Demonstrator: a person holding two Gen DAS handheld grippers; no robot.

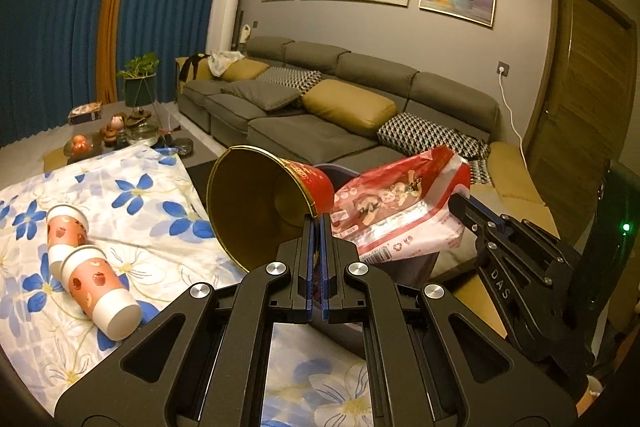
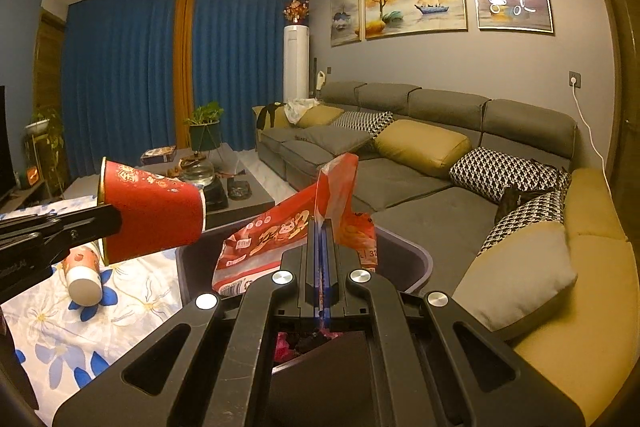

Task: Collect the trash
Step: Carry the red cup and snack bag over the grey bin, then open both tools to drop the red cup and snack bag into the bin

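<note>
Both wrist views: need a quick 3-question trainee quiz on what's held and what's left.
1. True or false: the left tool is shut on the rim of a red paper cup.
2. What does the right tool hold? A) a white pillow B) a red snack bag C) a plant pot
3. How many small apple-print cups still lie on the flowered cloth in the left wrist view?

Key:
1. True.
2. B; it hangs over the grey bin.
3. Two, both on their sides.
</note>
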